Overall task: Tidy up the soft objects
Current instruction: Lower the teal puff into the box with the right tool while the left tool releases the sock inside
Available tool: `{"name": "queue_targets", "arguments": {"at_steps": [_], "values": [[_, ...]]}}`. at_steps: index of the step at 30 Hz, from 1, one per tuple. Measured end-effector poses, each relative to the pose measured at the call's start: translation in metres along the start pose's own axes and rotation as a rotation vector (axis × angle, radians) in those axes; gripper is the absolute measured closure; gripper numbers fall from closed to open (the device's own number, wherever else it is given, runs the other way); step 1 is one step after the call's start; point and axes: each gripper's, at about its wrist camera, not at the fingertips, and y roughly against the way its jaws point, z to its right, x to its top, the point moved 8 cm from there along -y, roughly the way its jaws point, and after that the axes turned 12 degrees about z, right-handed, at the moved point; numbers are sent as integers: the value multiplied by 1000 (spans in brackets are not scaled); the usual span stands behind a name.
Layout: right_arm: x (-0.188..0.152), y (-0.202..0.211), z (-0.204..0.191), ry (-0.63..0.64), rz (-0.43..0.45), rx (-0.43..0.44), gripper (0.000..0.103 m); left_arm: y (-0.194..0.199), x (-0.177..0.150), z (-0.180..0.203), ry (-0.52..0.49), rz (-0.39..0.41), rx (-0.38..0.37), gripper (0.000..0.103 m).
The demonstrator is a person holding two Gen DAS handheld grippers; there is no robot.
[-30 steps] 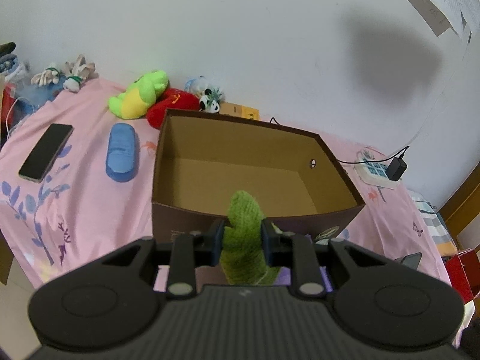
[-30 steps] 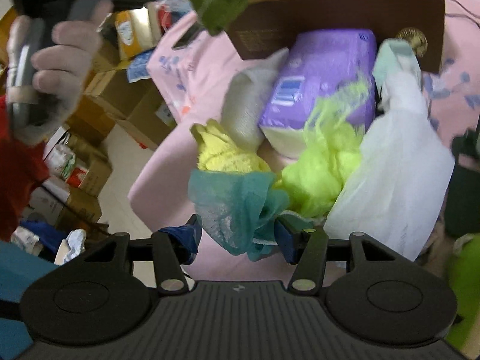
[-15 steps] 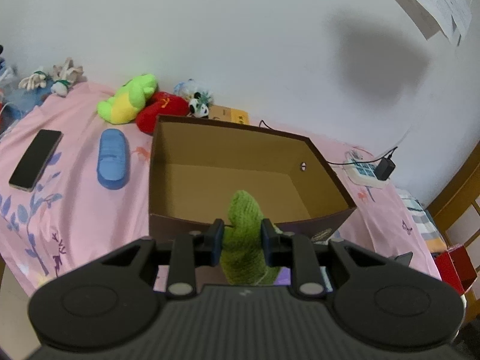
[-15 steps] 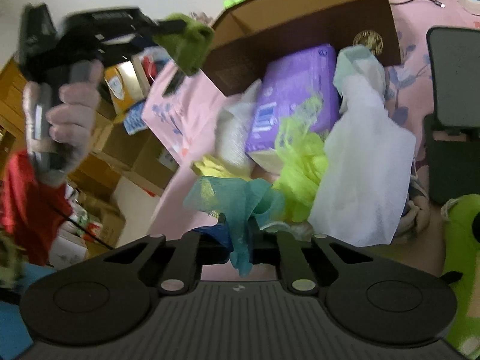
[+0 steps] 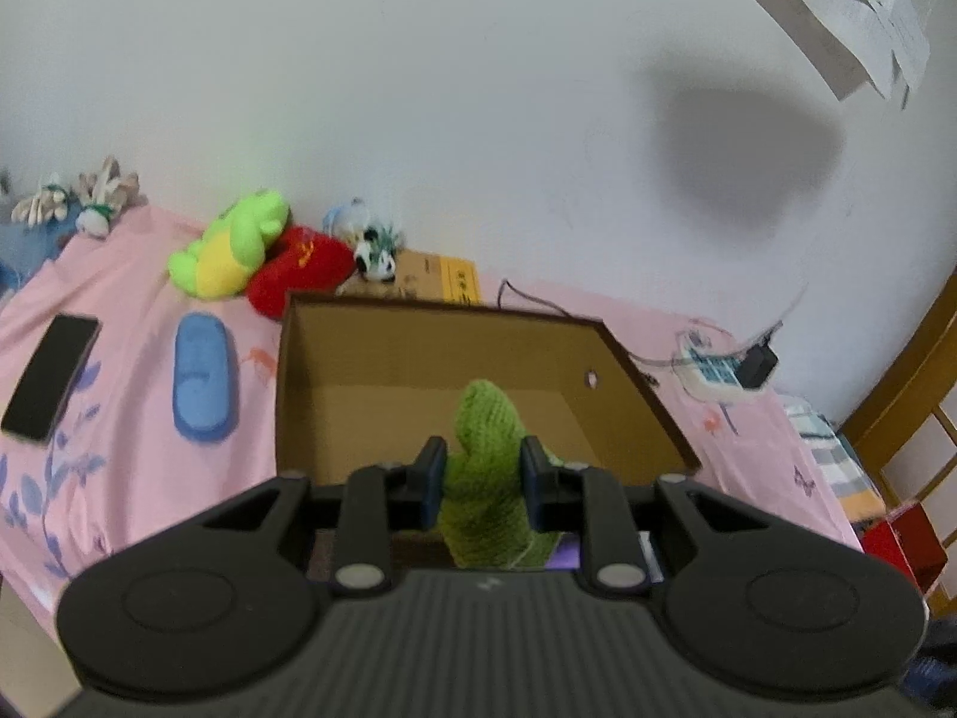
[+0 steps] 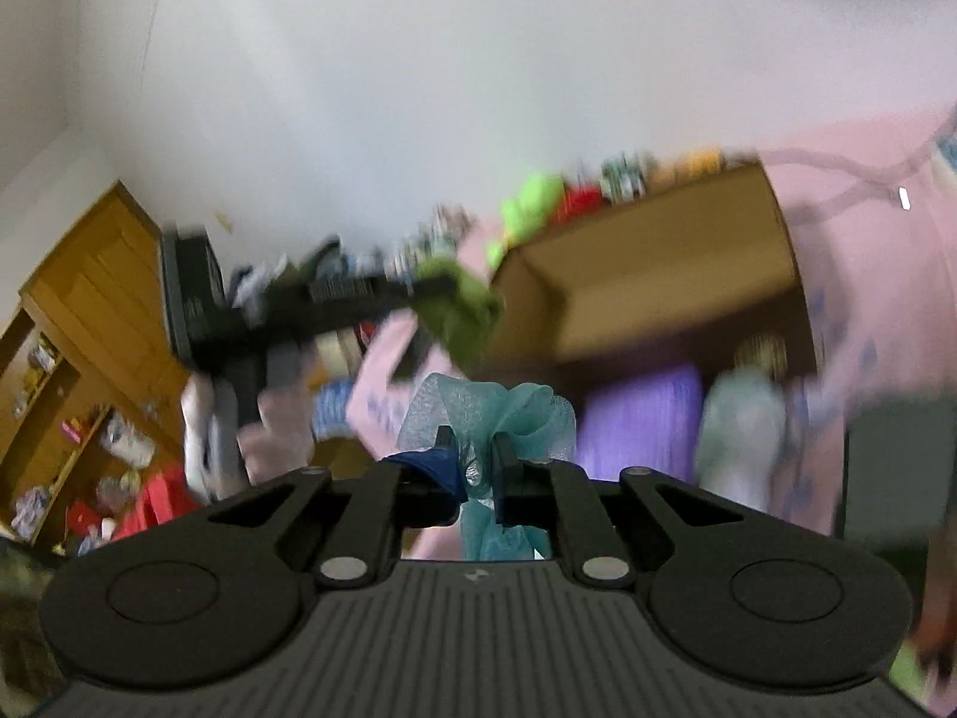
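Since a second ago the right gripper (image 6: 472, 458) is swinging up off the heap, so its view is now taking in white wall instead of the pile, and everything there is smeared with blur. Its jaws are pressed together on a teal mesh net puff (image 6: 487, 419), which is bunching above the fingers and trailing below them. Left gripper (image 5: 483, 472) is sliding in toward the open brown cardboard box (image 5: 383, 359), pinching a green knitted soft piece (image 5: 484, 461) that is poking up between the jaws, right over the box's near rim.

Box interior is looking bare, with a flat floor and four upright walls, so there is plenty of room inside. Around it the pink floral bedsheet (image 5: 125, 419) is lying open on the left, with a blue oval fuzzy slipper (image 5: 201, 380) and a black phone (image 5: 51, 374) well apart from the box wall. Behind the far left corner a green and yellow plush toy (image 5: 230, 245) and a red plush (image 5: 299, 266) are crowding close to the rim. A white power strip (image 5: 715, 368) is sitting off to the right, near the wall.
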Motion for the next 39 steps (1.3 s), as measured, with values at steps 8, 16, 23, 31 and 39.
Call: {"name": "queue_targets", "arguments": {"at_steps": [8, 16, 23, 31, 39], "values": [[76, -81, 29, 62, 82, -53, 103, -57, 29, -9, -58, 3, 69, 79], [78, -169, 76, 35, 34, -152, 103, -126, 17, -28, -108, -77, 163, 79], [64, -213, 105, 23, 26, -213, 103, -158, 4, -49, -161, -112, 271, 76], [60, -248, 123, 44, 1, -260, 99, -175, -1, -57, -207, -117, 331, 49], [82, -218, 104, 104, 111, -219, 97, -158, 11, -54, -180, -94, 327, 46]]}}
